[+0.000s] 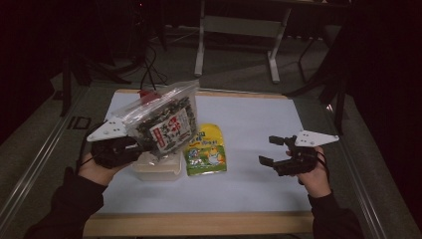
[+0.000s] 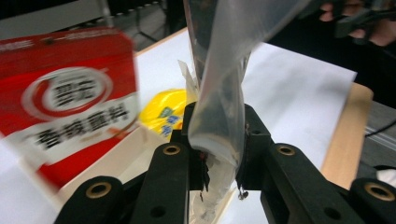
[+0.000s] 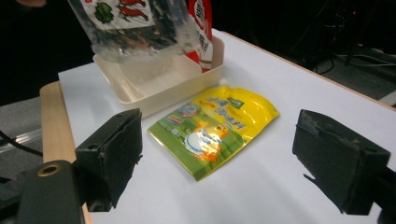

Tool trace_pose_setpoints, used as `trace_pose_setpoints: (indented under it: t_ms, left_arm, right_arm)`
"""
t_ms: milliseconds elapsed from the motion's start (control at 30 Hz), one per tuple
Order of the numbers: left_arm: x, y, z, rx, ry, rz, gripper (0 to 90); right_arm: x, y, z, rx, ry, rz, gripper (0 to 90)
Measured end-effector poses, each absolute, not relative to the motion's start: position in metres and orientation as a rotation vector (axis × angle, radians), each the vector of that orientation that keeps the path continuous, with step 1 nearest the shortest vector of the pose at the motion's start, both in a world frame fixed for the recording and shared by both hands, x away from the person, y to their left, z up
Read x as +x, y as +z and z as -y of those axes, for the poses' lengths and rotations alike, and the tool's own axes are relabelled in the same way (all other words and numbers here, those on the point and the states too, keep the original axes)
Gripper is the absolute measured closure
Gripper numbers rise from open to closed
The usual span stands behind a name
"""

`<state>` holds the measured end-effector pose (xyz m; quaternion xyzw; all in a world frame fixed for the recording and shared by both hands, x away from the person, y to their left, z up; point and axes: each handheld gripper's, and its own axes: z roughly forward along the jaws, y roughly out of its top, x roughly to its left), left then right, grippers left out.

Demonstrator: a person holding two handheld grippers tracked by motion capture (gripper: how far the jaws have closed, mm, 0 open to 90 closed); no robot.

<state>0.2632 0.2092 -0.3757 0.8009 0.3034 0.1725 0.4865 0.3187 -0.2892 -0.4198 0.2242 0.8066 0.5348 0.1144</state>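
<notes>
A clear plastic zip bag of dark dried seaweed with a white and red printed label (image 1: 161, 119) hangs in the air above the left side of the table, pinched at its lower edge between the closed jaws of the left gripper (image 1: 130, 147); in the left gripper view the transparent film (image 2: 224, 93) rises straight up from between the two black jaws, which press on it from both sides. Directly beneath the bag sits a shallow cream-coloured rectangular plastic tray (image 1: 157, 169), with the bag's bottom edge hanging over its open top in the right gripper view (image 3: 154, 81). A red packet with white printed characters (image 2: 65, 100) stands in the tray, leaning at its far side. Just beside the tray, on the side toward the table's middle, a flat yellow and green foil pouch with a cartoon picture (image 1: 206, 150) lies face up on the white tabletop (image 1: 259, 129), close to the tray but not clearly touching it. Well apart, at the right of the table, the right gripper (image 1: 276, 152) is held above the surface in the person's right hand (image 1: 314, 177), its jaws spread wide with nothing between them; its own view looks past both black jaws at the pouch (image 3: 215, 128). A pale wooden strip (image 1: 199, 223) edges the table's near side.
</notes>
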Motion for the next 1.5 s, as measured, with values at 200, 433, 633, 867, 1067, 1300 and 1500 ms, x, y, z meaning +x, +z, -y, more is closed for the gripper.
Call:
trace_pose_setpoints:
  t_ms: [200, 433, 633, 867, 1067, 1300, 1500]
  left_arm:
    - [0.264, -0.383, -0.231, 1.987, 0.42, -0.811, 78.6]
    - [0.278, -0.389, -0.241, 2.031, 0.415, -0.865, 78.5]
    - [0.287, -0.385, -0.234, 2.048, 0.431, -0.852, 78.5]
    - [0.29, -0.378, -0.231, 2.092, 0.439, -0.853, 78.5]
    - [0.301, -0.387, -0.222, 2.164, 0.424, -0.879, 78.5]
    - [0.312, -0.404, -0.219, 2.192, 0.393, -0.901, 78.5]
    - [0.314, -0.416, -0.232, 2.103, 0.367, -0.903, 78.4]
  right_arm:
    - [0.319, -0.422, 0.294, 0.67, 1.576, -2.369, 16.5]
    - [0.319, -0.42, 0.295, 0.684, 1.589, -2.357, 16.5]
    - [0.321, -0.423, 0.29, 0.677, 1.592, -2.371, 16.5]
    - [0.323, -0.427, 0.29, 0.689, 1.603, -2.377, 16.5]
    - [0.322, -0.427, 0.289, 0.683, 1.598, -2.383, 16.5]
    - [0.322, -0.426, 0.291, 0.68, 1.595, -2.38, 16.5]
    - [0.322, -0.429, 0.291, 0.683, 1.584, -2.39, 16.5]
